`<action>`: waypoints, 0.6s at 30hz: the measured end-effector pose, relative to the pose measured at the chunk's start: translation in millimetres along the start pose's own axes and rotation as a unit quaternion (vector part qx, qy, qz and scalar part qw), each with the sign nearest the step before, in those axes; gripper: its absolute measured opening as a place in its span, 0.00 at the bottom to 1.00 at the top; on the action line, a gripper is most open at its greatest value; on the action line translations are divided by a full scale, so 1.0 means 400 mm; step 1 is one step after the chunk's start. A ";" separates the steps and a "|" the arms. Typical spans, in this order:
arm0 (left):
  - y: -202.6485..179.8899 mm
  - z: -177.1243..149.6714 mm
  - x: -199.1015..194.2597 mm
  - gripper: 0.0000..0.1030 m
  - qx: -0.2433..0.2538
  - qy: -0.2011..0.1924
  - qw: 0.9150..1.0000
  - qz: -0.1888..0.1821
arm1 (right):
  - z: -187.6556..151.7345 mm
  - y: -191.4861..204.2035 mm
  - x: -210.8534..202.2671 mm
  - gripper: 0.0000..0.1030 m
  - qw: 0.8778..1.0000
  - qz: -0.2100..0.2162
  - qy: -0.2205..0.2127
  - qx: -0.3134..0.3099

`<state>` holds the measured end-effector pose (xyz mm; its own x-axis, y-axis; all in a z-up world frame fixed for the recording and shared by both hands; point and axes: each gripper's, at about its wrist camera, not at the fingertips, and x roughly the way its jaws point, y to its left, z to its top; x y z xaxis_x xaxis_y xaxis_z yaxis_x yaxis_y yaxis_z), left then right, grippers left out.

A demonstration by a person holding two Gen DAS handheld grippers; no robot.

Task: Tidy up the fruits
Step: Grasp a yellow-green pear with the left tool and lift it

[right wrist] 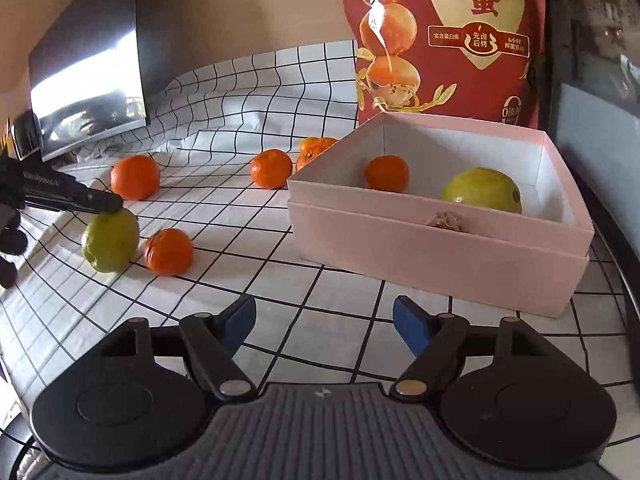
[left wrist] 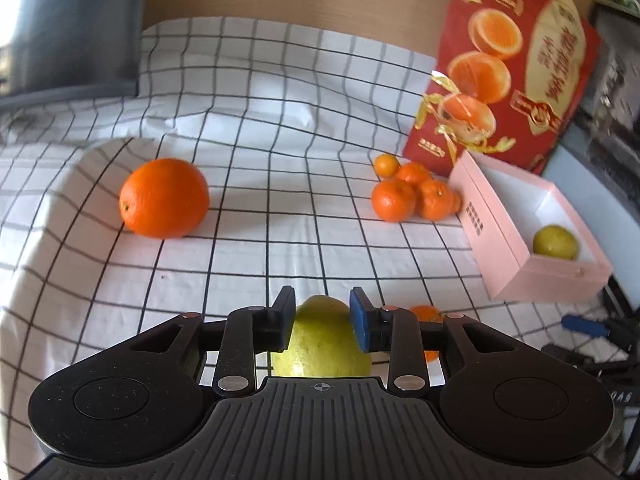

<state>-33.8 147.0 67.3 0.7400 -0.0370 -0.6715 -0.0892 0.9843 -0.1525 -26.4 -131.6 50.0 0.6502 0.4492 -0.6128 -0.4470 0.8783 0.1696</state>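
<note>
My left gripper (left wrist: 322, 312) is shut on a yellow-green lemon (left wrist: 322, 340) that rests on the checked cloth; it also shows in the right wrist view (right wrist: 110, 240) with the left gripper's finger (right wrist: 80, 200) on it. A small mandarin (right wrist: 168, 252) lies right beside it. A large orange (left wrist: 164, 198) lies far left. A cluster of mandarins (left wrist: 412, 192) lies by the pink box (right wrist: 436, 240). The box holds one mandarin (right wrist: 387, 174) and a second lemon (right wrist: 482, 190). My right gripper (right wrist: 324, 320) is open and empty, in front of the box.
A red snack bag (right wrist: 448, 40) stands behind the box. A dark monitor (right wrist: 88, 72) stands at the back left. The cloth (left wrist: 260, 120) is wrinkled and humped near the large orange. The table edge runs along the right side.
</note>
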 end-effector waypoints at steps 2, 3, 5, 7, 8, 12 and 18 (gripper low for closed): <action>-0.005 0.001 -0.003 0.34 0.016 0.002 1.000 -0.001 | -0.003 0.006 -0.001 0.74 1.000 -0.001 -0.001 -0.007; -0.004 0.000 -0.005 0.36 0.023 0.004 1.000 -0.001 | -0.003 0.012 -0.001 0.74 1.000 -0.004 -0.002 -0.013; 0.000 0.000 -0.009 0.45 0.028 0.013 0.999 -0.007 | -0.005 0.026 -0.002 0.74 1.000 -0.010 -0.003 -0.027; 0.005 -0.001 -0.007 0.49 0.024 0.032 0.999 -0.030 | -0.006 0.037 -0.001 0.75 0.999 -0.016 -0.003 -0.039; 0.008 -0.002 -0.004 0.50 0.019 0.038 0.998 -0.041 | -0.006 0.042 -0.001 0.76 0.999 -0.019 -0.002 -0.043; 0.010 -0.003 -0.002 0.51 0.015 0.036 0.998 -0.040 | -0.004 0.042 0.006 0.76 0.999 -0.023 0.006 -0.044; 0.000 -0.004 0.003 0.51 0.027 0.031 0.998 -0.039 | -0.003 0.037 0.013 0.78 0.999 -0.022 0.015 -0.040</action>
<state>-34.1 146.6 65.2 0.7001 -0.1220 -0.7035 0.0039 0.9859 -0.1672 -30.2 -116.2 48.4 0.6518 0.4047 -0.6413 -0.4670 0.8806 0.0811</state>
